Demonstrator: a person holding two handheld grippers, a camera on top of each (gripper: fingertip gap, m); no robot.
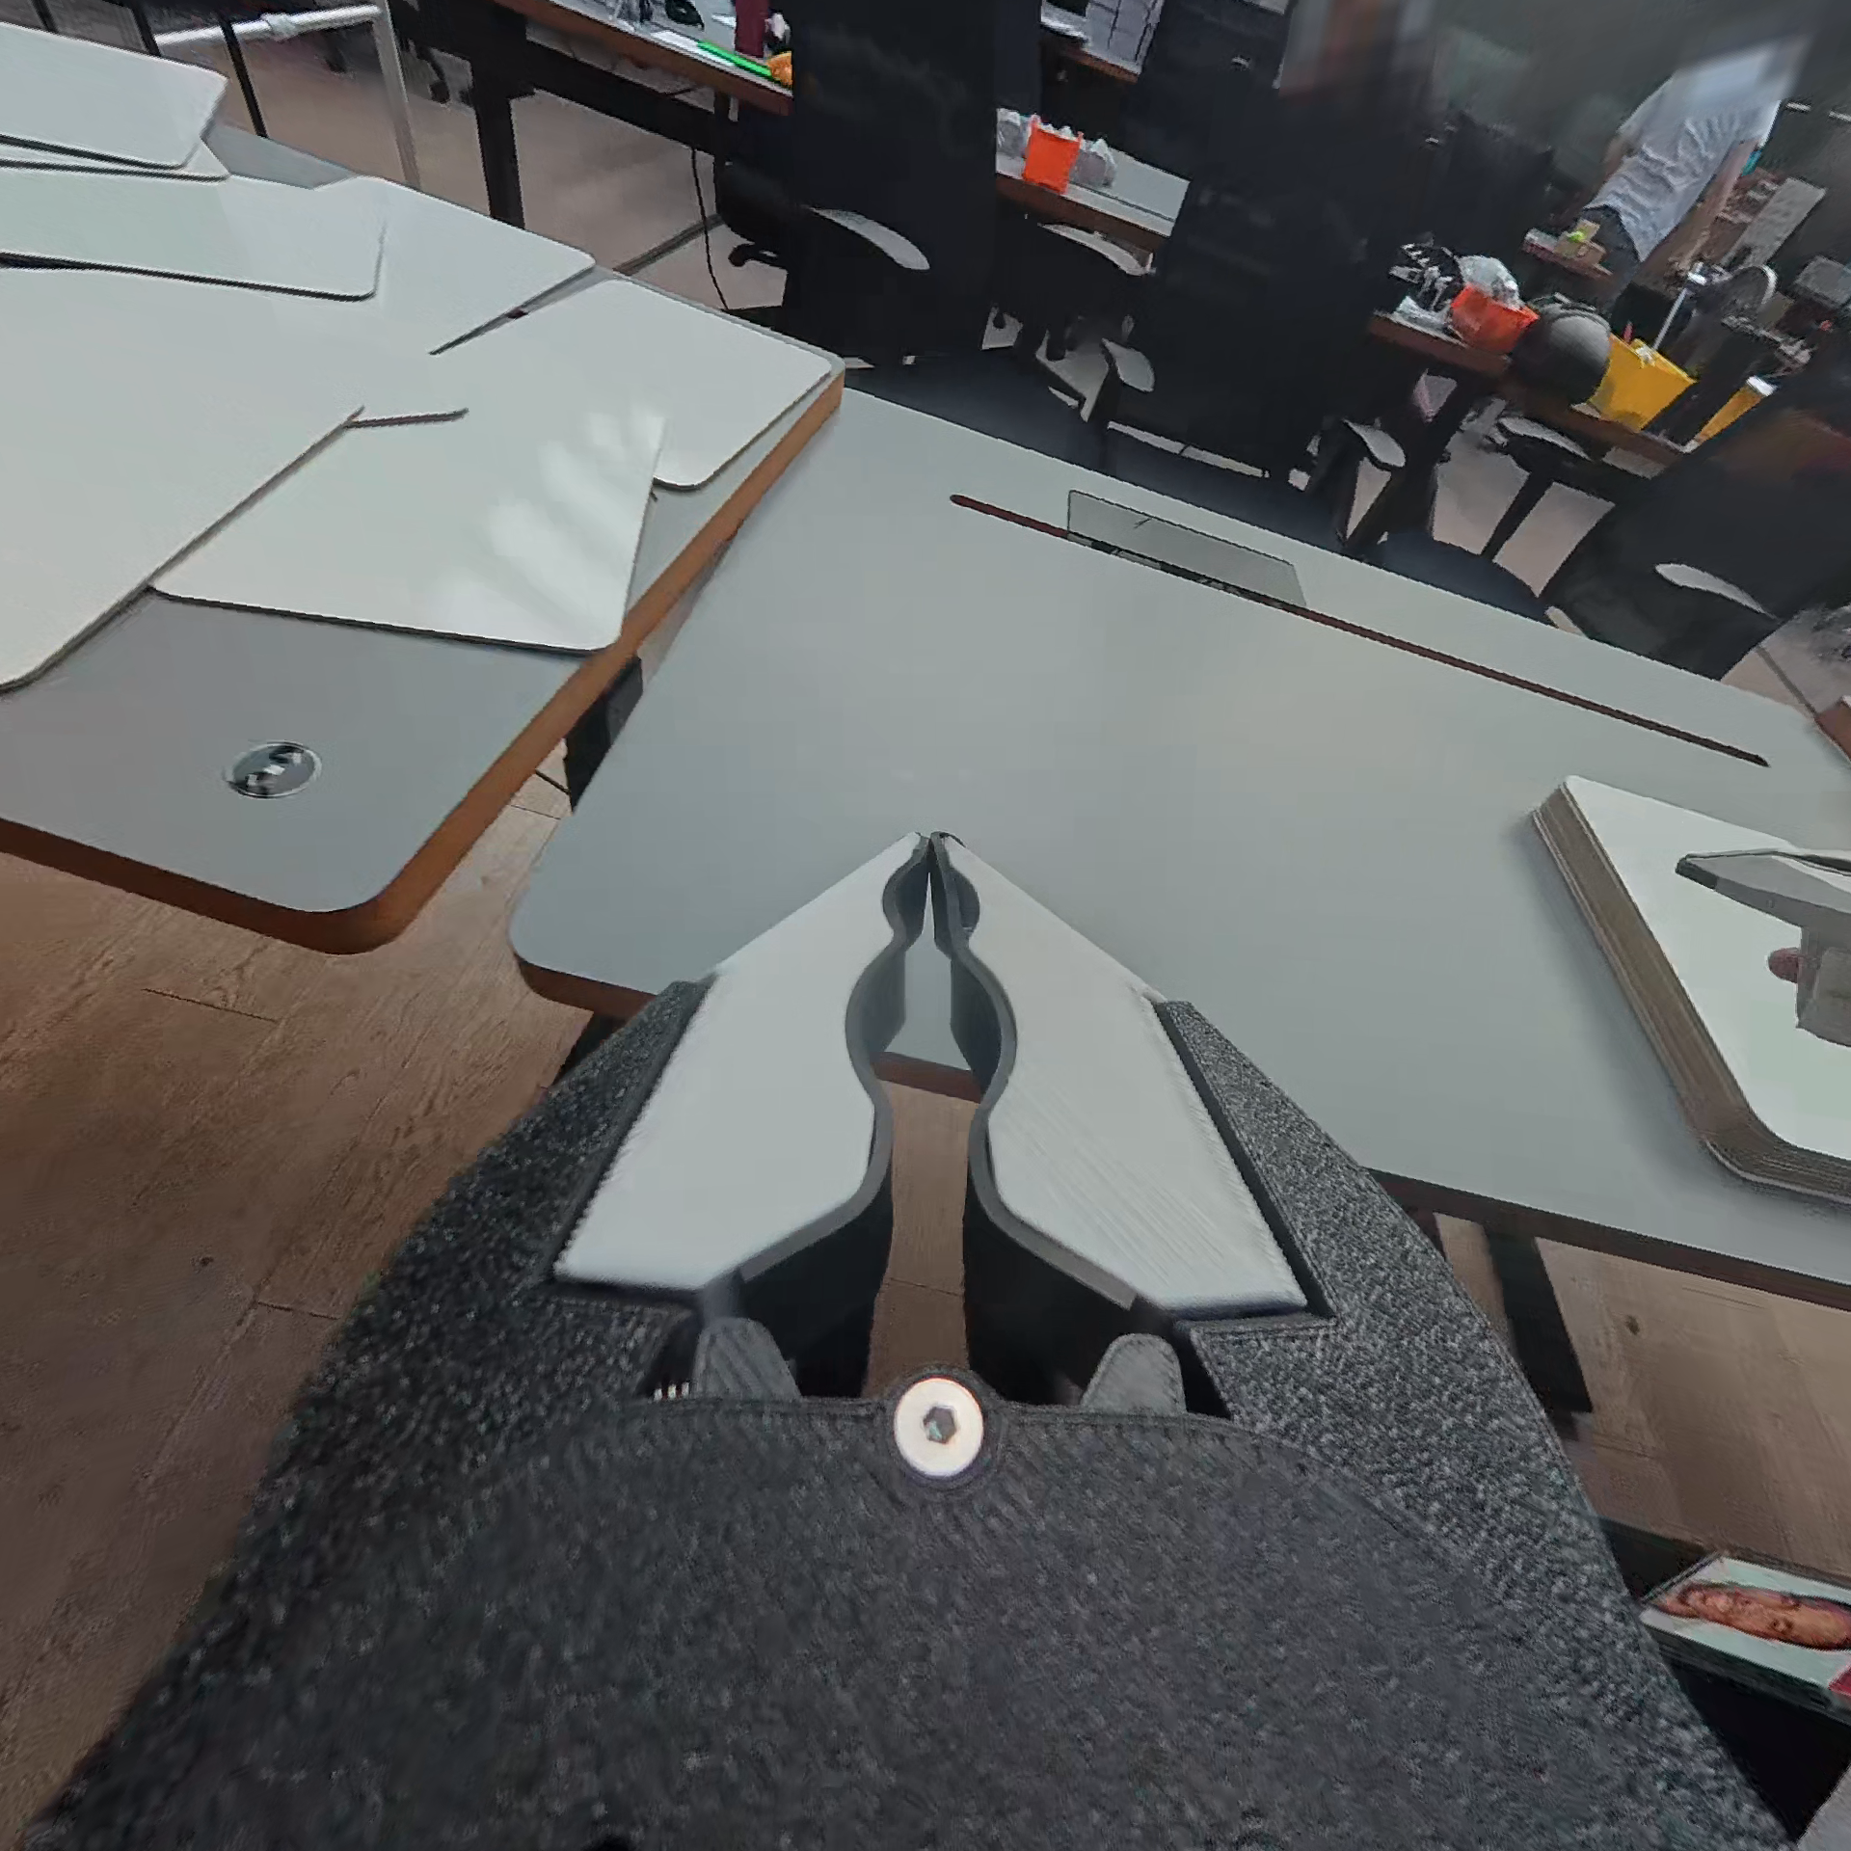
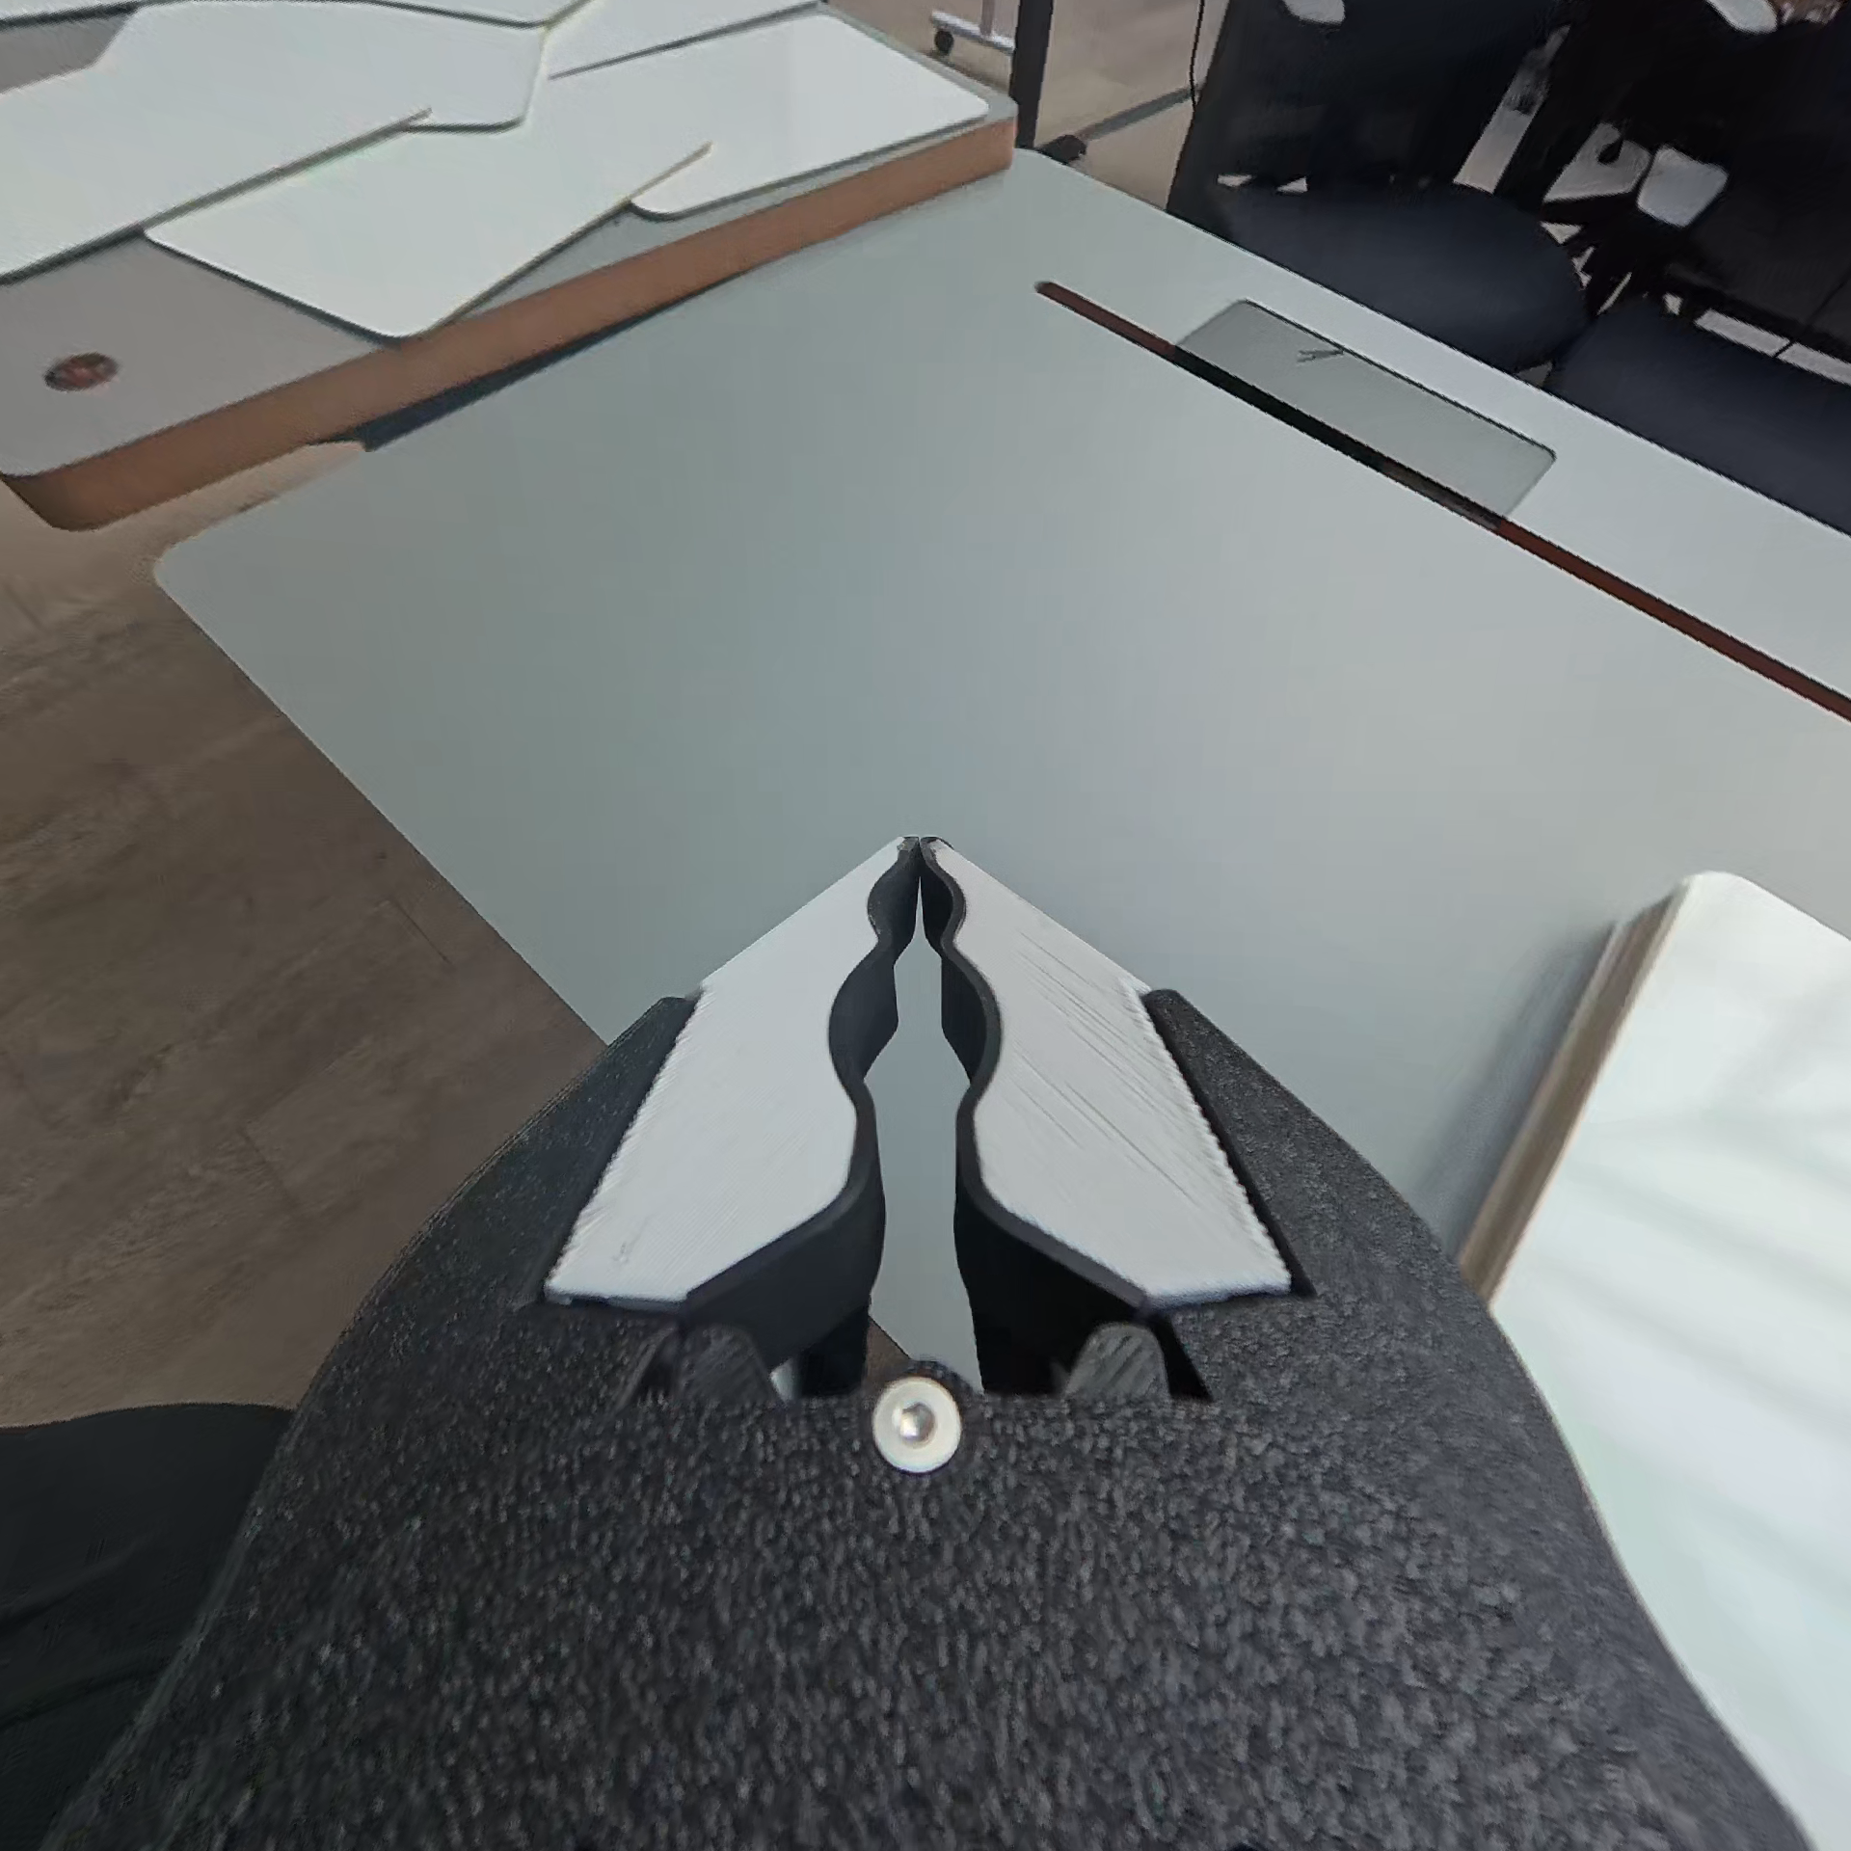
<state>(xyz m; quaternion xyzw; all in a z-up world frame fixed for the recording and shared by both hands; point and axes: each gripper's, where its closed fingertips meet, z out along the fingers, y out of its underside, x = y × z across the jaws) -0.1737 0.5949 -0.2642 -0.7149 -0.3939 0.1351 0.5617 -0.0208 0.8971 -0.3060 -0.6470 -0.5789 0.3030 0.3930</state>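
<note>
My left gripper (image 1: pixel 930 841) is shut and empty, held above the near left corner of a grey table (image 1: pixel 1152 721). My right gripper (image 2: pixel 918 843) is shut and empty, held above the same grey table (image 2: pixel 801 621). A stack of white boards (image 1: pixel 1703 1002) lies on the table's right side; it shows in the right wrist view (image 2: pixel 1703 1252) just right of my right gripper. The right gripper's tip (image 1: pixel 1773 881) also shows over that stack at the right edge of the left wrist view.
A second table (image 1: pixel 331 761) at the left carries several loose white boards (image 1: pixel 421 541), also in the right wrist view (image 2: pixel 421 230). A dark slot (image 1: pixel 1402 621) and flap (image 2: pixel 1382 401) cross the grey table's far side. Office chairs (image 2: pixel 1402 260), cluttered desks and a person (image 1: pixel 1683 150) stand behind. Wood floor (image 1: pixel 200 1152) lies left.
</note>
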